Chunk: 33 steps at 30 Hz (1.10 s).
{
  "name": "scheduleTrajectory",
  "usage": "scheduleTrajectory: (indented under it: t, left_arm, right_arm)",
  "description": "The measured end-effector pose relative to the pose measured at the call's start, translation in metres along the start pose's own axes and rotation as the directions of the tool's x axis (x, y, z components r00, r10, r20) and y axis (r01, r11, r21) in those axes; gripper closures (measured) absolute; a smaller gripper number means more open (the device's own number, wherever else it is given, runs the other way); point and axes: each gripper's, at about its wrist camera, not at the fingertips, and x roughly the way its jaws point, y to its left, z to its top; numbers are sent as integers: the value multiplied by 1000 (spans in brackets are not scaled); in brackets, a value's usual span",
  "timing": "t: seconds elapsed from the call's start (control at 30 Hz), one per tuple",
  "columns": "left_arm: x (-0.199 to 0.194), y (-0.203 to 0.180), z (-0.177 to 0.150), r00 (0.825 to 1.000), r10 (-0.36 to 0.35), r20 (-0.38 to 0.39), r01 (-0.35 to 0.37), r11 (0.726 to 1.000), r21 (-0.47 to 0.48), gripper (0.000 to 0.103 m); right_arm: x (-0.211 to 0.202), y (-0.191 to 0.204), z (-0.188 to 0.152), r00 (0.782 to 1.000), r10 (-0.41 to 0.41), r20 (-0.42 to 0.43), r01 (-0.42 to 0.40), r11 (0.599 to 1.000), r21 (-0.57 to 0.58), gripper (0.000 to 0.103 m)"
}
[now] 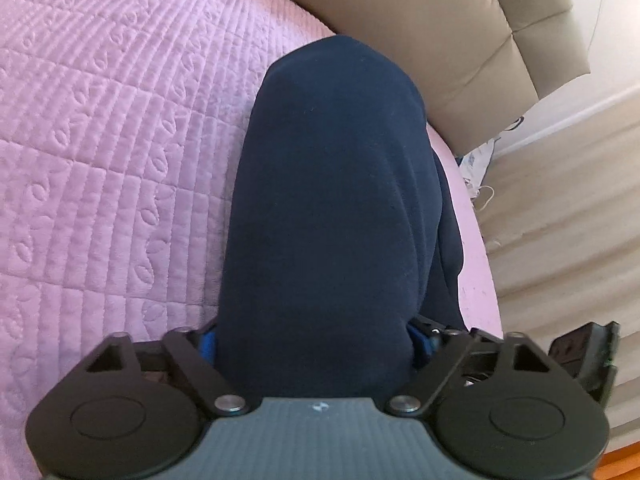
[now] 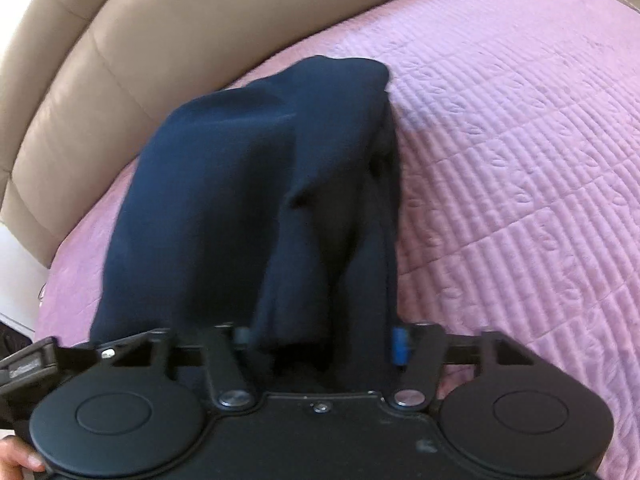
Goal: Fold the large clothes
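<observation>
A large navy blue garment (image 1: 332,184) hangs from my left gripper (image 1: 316,344) and drapes forward onto the pink quilted bedspread (image 1: 100,140). The left gripper's blue fingers are mostly buried in the cloth and shut on it. In the right wrist view the same navy garment (image 2: 256,192) runs in thick folds from my right gripper (image 2: 320,344) out over the bedspread (image 2: 520,160). The right gripper is shut on a bunched fold; only its blue finger edges (image 2: 399,344) show.
A beige padded headboard (image 1: 420,32) curves behind the bed, also seen in the right wrist view (image 2: 140,48). A light wooden floor (image 1: 568,208) with a white cable and small clutter lies beside the bed's right edge.
</observation>
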Motion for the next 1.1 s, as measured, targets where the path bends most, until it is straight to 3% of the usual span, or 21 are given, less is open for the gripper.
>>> scheduleTrajectory:
  t: [0.1,0.2,0.3,0.43,0.53,0.63,0.7,0.77,0.83,0.9,1.0,1.1]
  left_arm:
    - [-9,-13,-6,999,-1,44,-2,998,65,32]
    - [-30,-29,-14,994,-58,96,47,993,107,36]
    - [-73,-38,-27,983,-102,151,75,982,174,37]
    - [-138,-28,-58,976,-122,182,92,982,167,37]
    - [-188,-15,-93,974,-104,200,79,988,131,37]
    - [-229,2,-135,979,-44,198,24,994,103,36]
    - [-238,15,-159,984,9,176,-25,996,87,35]
    - [-231,40,-178,989,27,148,-26,1000,-9,32]
    - [-223,59,-198,983,130,129,-121,990,-76,26]
    - [-232,66,-209,981,110,157,-93,989,-117,26]
    - [-256,60,-207,977,136,166,-122,988,-93,26]
    - [-288,38,-208,954,184,237,-185,983,-19,30]
  right_arm:
    - [-13,13,-2,1000,8,29,-8,1000,-5,53]
    - [-40,33,-9,997,55,47,-53,998,-31,56]
    - [-70,61,-31,994,94,54,-88,991,-96,56]
    - [-107,94,-76,983,179,39,-175,981,-88,56]
    - [-128,114,-119,977,211,25,-208,975,-84,56]
    - [-137,130,-159,976,220,-7,-219,972,-85,64]
    - [-123,128,-180,983,176,-57,-179,983,-49,64]
    - [-101,117,-198,982,117,-150,-117,993,7,64]
    - [-101,108,-208,975,144,-168,-135,989,63,57]
    - [-122,111,-208,986,109,-123,-106,994,36,28]
    - [-150,125,-195,995,73,-62,-75,996,-39,25]
    - [-170,156,-193,998,63,28,-57,983,-176,25]
